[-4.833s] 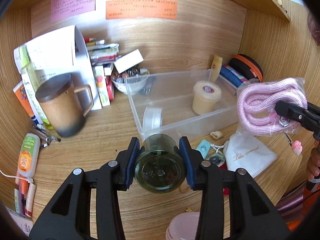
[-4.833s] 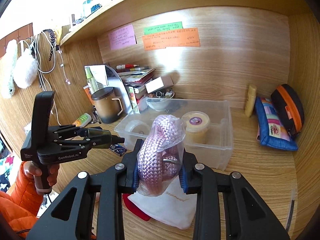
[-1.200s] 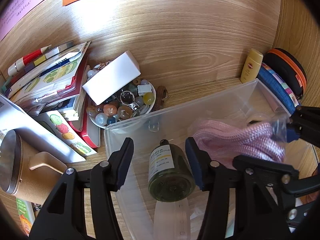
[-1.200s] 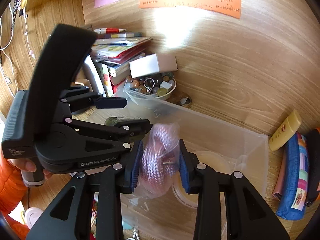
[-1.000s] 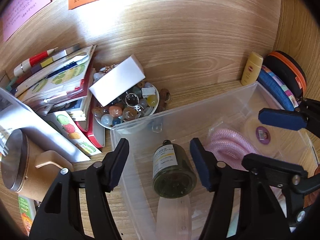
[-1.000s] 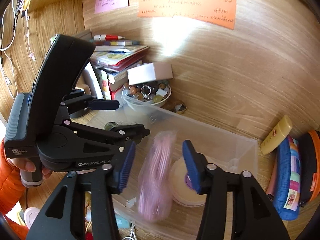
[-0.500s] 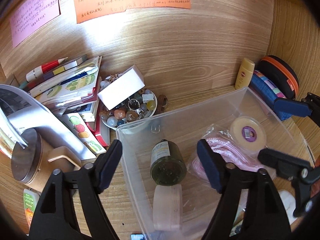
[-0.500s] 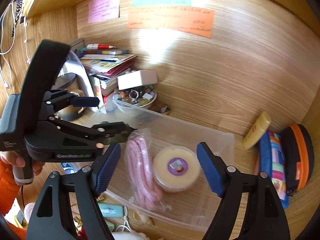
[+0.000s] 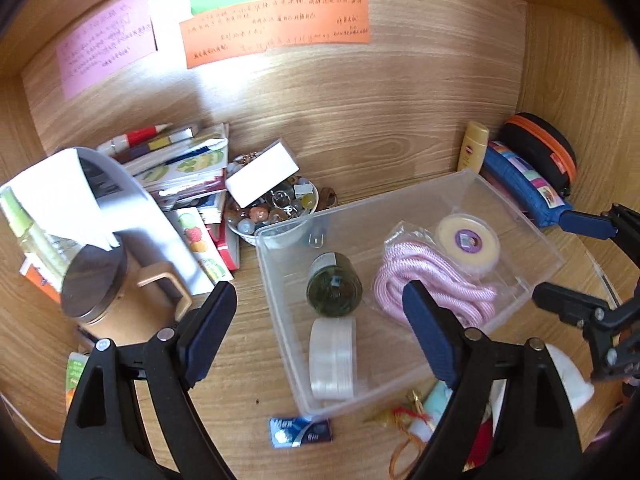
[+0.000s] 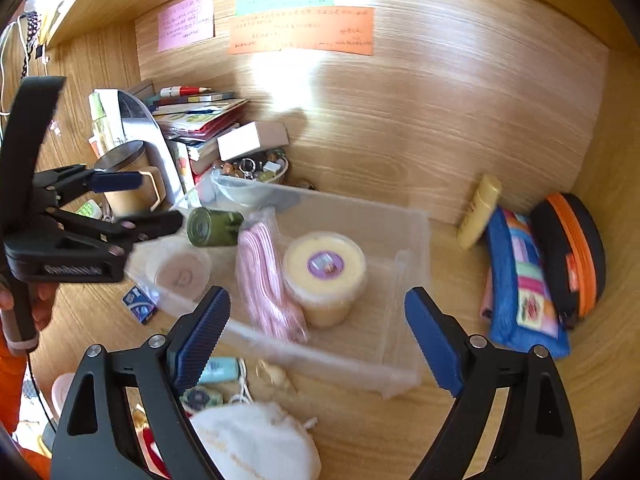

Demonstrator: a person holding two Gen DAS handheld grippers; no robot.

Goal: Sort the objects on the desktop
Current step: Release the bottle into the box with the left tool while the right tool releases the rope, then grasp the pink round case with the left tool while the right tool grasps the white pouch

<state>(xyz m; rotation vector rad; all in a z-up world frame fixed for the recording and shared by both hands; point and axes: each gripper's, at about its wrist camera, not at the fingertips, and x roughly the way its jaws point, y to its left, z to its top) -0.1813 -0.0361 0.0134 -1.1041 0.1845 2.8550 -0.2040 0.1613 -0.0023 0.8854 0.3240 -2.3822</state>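
A clear plastic bin (image 9: 360, 205) stands on the wooden desk. In it lie a dark green bottle (image 9: 334, 290) on its side, a bagged pink rope (image 9: 432, 280), a yellow tub (image 9: 468, 242) with a purple label and a clear round container (image 9: 332, 358). My left gripper (image 9: 318, 300) hovers above the bin's left half, its jaws opening wide and gripping nothing. My right gripper (image 10: 318, 308) hangs over the rope (image 10: 264, 276) and tub (image 10: 324, 272), jaws also opening, nothing pressed between them. The left gripper (image 10: 120, 200) shows at the left of the right wrist view.
A lidded brown mug (image 9: 100, 280), stacked books (image 9: 188, 168) and a bowl of beads (image 9: 276, 208) crowd the left. A yellow tube (image 9: 474, 146), blue pouch (image 9: 524, 184) and orange-trimmed case (image 9: 548, 148) line the right. A white pouch (image 10: 256, 440) and trinkets lie before the bin.
Both grippers let go: the green bottle and the pink rope now lie in the bin. Both jaws have spread wide and both grippers have drawn back from the bin.
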